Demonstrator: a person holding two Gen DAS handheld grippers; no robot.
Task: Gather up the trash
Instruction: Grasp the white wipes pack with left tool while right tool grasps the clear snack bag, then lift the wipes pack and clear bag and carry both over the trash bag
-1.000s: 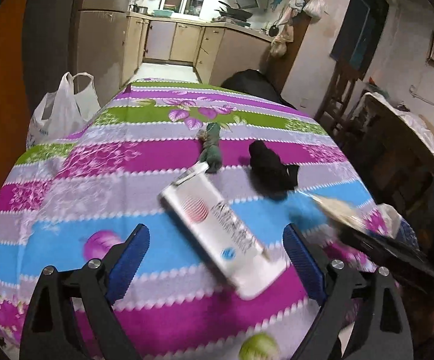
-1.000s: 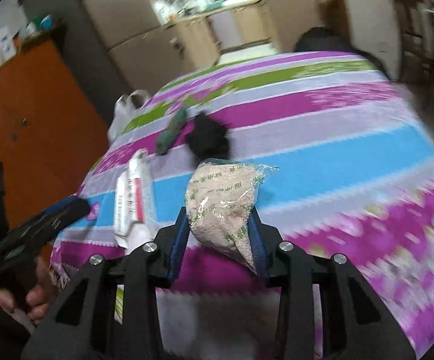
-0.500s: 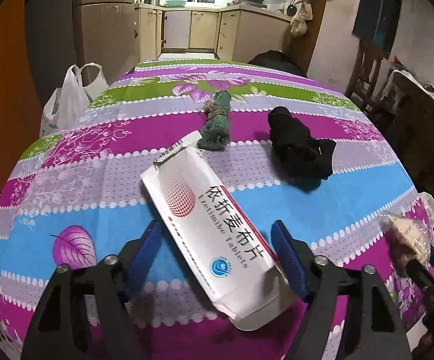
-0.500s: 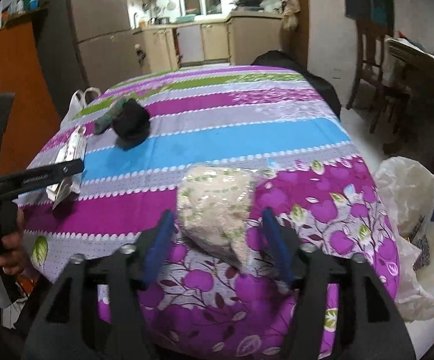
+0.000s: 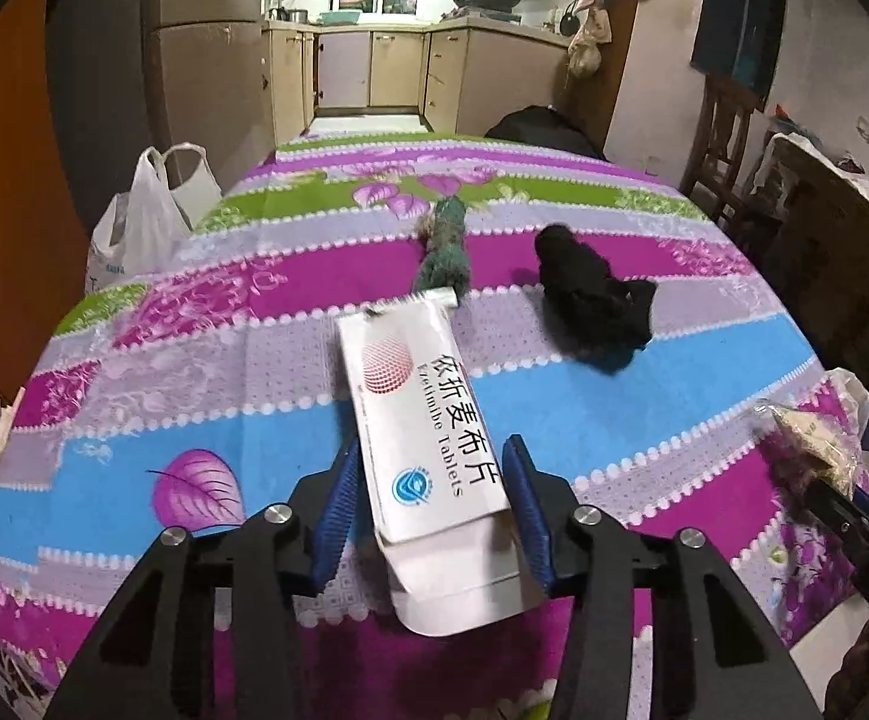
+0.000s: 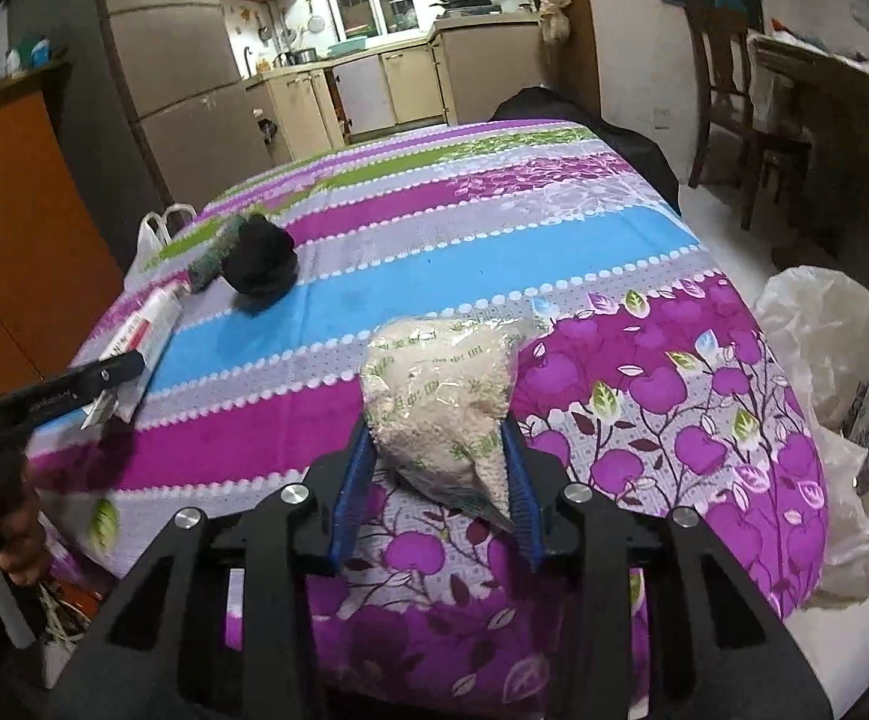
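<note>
Left-wrist view, left to right: a white plastic bag [image 5: 146,222] beside the desk [image 5: 134,420], which carries a striped floral cloth. The left claw [image 5: 431,504] has its blue pads pressed against both long edges of a white tablet box [image 5: 428,444], whose far end lies just beside a green cloth roll [image 5: 443,252]. A black cloth bundle [image 5: 596,300] lies to the right, apart from the box.

Right-wrist view, left to right: the left claw and the box at the desk's left edge, then the green roll touching the black bundle. The right claw [image 6: 434,480] is closed on a clear bag of pale granules [image 6: 440,396], low over the cloth near the desk's front edge. A pale open trash bag [image 6: 824,372] stands beside the desk at far right.
</note>
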